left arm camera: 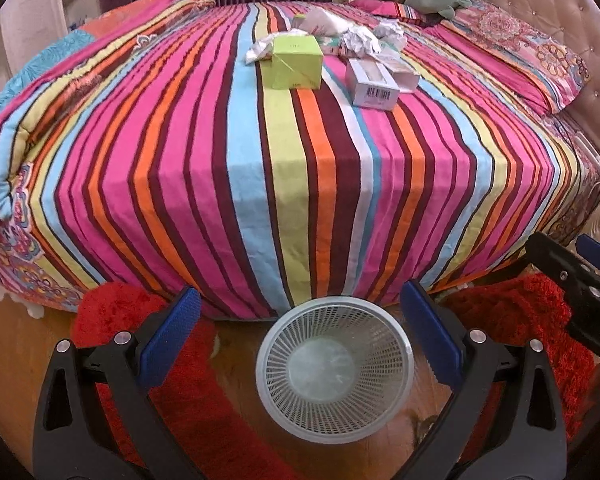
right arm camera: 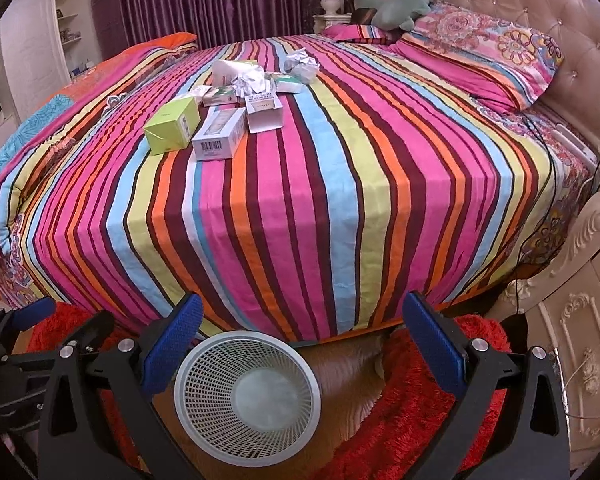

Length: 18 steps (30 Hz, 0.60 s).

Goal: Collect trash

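Note:
Trash lies in a heap on the far part of the striped bed [left arm camera: 292, 184]: a lime-green box [left arm camera: 297, 62] [right arm camera: 173, 127], a white barcode box [left arm camera: 374, 82] [right arm camera: 219, 133], an open white carton [right arm camera: 265, 114], crumpled paper balls [left arm camera: 360, 40] [right arm camera: 300, 62] and small packets. A white mesh wastebasket [left arm camera: 335, 368] [right arm camera: 247, 396] stands empty on the floor at the bed's foot. My left gripper [left arm camera: 300, 332] is open and empty above the basket. My right gripper [right arm camera: 302, 336] is open and empty, just right of the basket; it also shows in the left wrist view [left arm camera: 580, 276].
A red shaggy rug [right arm camera: 416, 412] covers the wooden floor around the basket. Pillows [right arm camera: 484, 56] and a green plush toy [right arm camera: 400, 0] lie by the tufted headboard. An ornate nightstand [right arm camera: 580, 320] stands at right, with cables. A folded quilt [left arm camera: 40, 120] lies at the bed's left.

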Available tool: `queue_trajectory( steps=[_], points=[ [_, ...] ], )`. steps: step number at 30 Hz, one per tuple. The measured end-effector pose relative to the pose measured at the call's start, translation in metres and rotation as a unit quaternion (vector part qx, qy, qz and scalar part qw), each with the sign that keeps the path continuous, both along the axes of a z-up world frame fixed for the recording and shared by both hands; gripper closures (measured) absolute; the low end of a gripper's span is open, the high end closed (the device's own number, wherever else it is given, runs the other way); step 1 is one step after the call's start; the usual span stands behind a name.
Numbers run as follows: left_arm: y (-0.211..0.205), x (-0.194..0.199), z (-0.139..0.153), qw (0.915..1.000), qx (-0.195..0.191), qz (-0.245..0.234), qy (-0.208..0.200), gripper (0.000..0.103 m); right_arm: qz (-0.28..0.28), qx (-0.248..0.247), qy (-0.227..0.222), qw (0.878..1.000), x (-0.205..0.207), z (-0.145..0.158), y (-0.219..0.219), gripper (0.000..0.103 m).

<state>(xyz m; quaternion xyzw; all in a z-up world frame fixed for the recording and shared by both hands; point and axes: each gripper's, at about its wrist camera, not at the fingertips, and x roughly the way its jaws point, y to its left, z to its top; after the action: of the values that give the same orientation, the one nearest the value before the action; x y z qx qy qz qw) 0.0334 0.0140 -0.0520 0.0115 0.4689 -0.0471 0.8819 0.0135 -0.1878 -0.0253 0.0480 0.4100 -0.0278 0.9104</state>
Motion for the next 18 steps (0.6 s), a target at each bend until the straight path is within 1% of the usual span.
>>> queue_trajectory(
  steps=[5, 8, 12, 18],
  points=[
    [-0.008, 0.009, -0.018, 0.9992, 0.014, -0.007, 0.037, 0.006, 0.011, 0.004, 0.016, 1.000, 0.007, -0.010, 0.003, 0.008],
    [-0.006, 0.012, -0.021, 0.9989, 0.007, -0.005, 0.045, 0.006, 0.016, 0.001, 0.026, 1.000, 0.011, -0.014, 0.005, 0.008],
    [-0.003, 0.018, -0.023, 0.9987, 0.002, 0.004, 0.050, 0.006, 0.018, 0.006, 0.029, 0.999, 0.019, -0.017, 0.005, 0.008],
    [0.001, 0.031, -0.029, 0.9981, -0.018, 0.016, 0.057, 0.006, 0.024, 0.018, 0.033, 0.999, 0.030, -0.021, 0.003, 0.008]
  ],
)
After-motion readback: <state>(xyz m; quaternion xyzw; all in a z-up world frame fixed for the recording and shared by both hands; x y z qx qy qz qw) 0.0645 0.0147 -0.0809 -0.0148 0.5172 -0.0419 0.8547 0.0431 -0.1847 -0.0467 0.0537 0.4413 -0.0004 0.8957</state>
